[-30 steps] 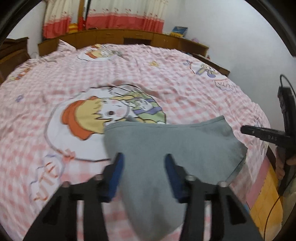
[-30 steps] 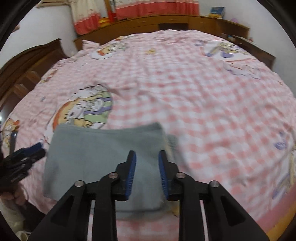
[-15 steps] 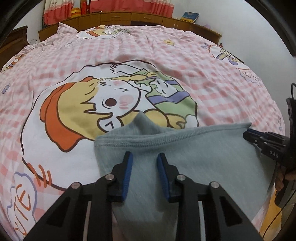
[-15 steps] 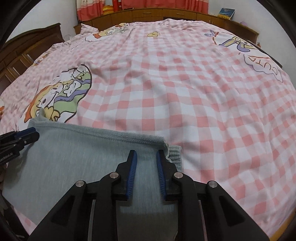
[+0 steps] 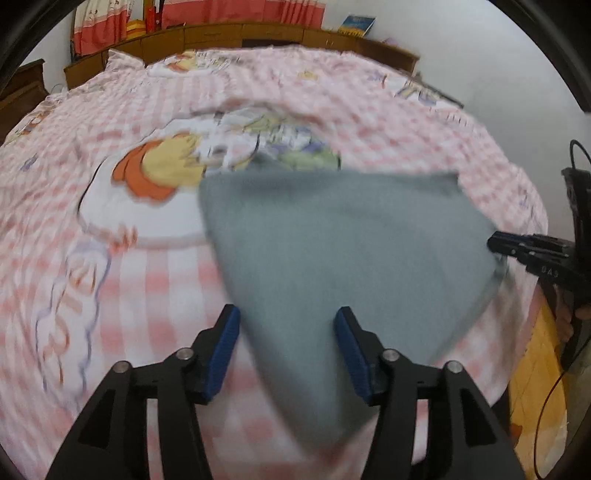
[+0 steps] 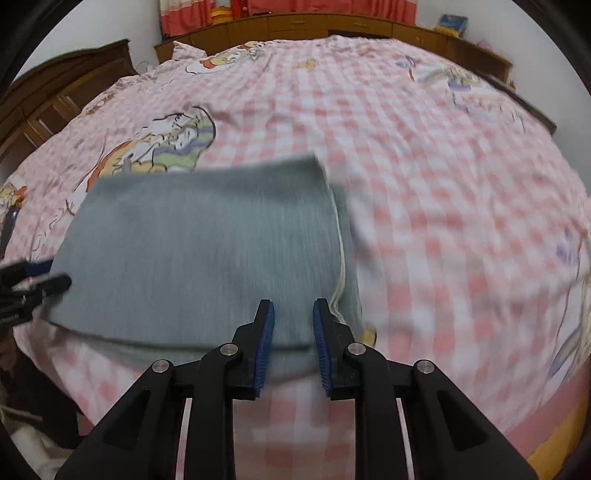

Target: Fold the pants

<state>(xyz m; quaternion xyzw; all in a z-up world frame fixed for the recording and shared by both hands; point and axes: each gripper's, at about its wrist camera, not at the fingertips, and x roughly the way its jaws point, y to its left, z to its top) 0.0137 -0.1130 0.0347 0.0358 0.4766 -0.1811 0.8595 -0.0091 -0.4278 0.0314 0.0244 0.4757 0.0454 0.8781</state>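
Two tongs open over grey pants on the bed.

We noted the left tongs (image 5: 286, 332) spread wide, blue pads (image 5: 227, 343) well apart, nothing between them; the near end of the folded grey pants (image 5: 332, 251) lay in the gap below, and we could not tell whether the pads touched the cloth. The right tongs (image 6: 293, 332) stood parted more narrowly, gripping nothing, over the pants' (image 6: 199, 251) near right edge. The pants lay folded in a flat rectangle on the pink checked bed sheet (image 6: 424, 166), close to the bed's near edge, just below a cartoon print (image 5: 162, 173). In the left view the right tongs' tips (image 5: 517, 247) sat at the pants' right edge. Both frames were blurred. A wooden headboard shelf (image 6: 332, 26) and red curtains (image 5: 240, 14) stood beyond.
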